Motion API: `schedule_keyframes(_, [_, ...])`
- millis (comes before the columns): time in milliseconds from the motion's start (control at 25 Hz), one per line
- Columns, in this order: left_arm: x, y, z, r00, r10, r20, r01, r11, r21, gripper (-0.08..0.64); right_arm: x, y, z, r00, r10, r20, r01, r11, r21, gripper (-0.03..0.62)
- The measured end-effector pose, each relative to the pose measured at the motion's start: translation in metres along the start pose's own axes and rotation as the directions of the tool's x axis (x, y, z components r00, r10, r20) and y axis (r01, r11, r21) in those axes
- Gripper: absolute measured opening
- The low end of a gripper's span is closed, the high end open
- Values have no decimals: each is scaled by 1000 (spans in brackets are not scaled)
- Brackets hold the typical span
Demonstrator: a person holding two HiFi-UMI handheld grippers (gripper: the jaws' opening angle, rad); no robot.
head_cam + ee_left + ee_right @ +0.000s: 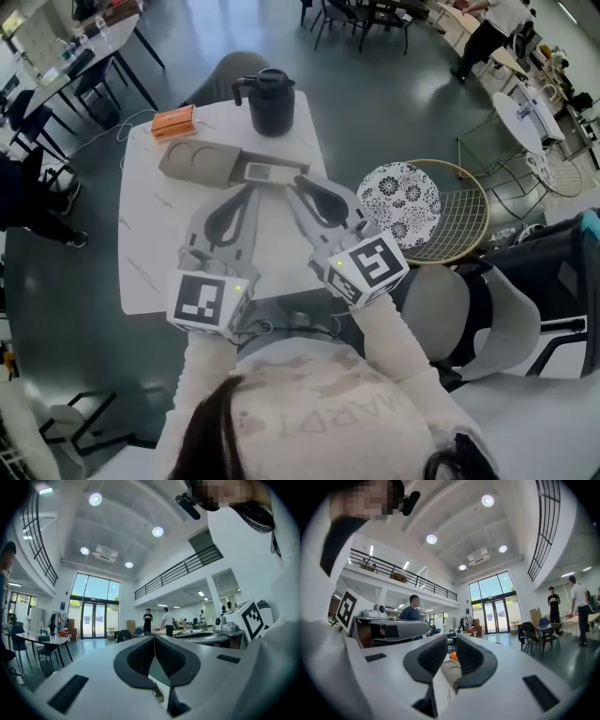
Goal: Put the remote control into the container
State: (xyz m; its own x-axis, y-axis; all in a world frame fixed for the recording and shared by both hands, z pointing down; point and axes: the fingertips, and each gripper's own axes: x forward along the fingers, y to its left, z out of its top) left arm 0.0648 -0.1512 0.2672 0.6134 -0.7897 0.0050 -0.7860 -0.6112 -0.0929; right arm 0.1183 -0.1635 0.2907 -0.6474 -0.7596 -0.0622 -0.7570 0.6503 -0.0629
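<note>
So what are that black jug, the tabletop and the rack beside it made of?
The jug looks like matte black plastic or coated metal: dull, no sharp glints. The tabletop looks like white marble or a printed imitation, with faint grey veins. The rack is thin wire mesh in a pale rim, perhaps wood or bamboo.

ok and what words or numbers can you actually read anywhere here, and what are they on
Nothing reads cleanly.
shirt: pale letters, upside down, too faint to read.
marker cubes: black-and-white square codes, no words.
remote control: small screen, too small to read.
orange box: no legible print.
</note>
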Motion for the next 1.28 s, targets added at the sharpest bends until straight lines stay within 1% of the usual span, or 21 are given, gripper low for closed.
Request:
schedule_keyframes(240, [-25, -37, 19, 1000, -6, 14, 6, 1000, 30, 14, -42, 24, 36, 998, -39, 58, 41, 999, -27, 49])
schedule_keyframes(360, [-30, -44, 22, 999, -27, 27, 26, 998, 52, 14, -53, 28, 40, 996, -62, 65, 65, 997, -36, 44])
schedule_keyframes(520, [-42, -50, 28, 998, -51, 47, 48, 997, 68, 14, -61, 41, 41, 995, -72, 64, 74, 997, -31, 43])
schedule_keyframes(800, [-93, -39, 34, 997, -62, 53, 58, 996, 70, 14, -65, 86, 50, 992, -103, 66, 107, 993, -47, 43])
schedule_keyframes(1080, [-147, -23, 34, 997, -61, 39, 58, 996, 61, 14, -65, 145, 46, 992, -117, 40, 118, 992, -50, 43])
schedule_keyframes(1280, [-172, -20, 33, 996, -73, 44, 71, 996, 51, 14, -66, 168, 45, 989, -145, 40, 146, 989, -35, 32])
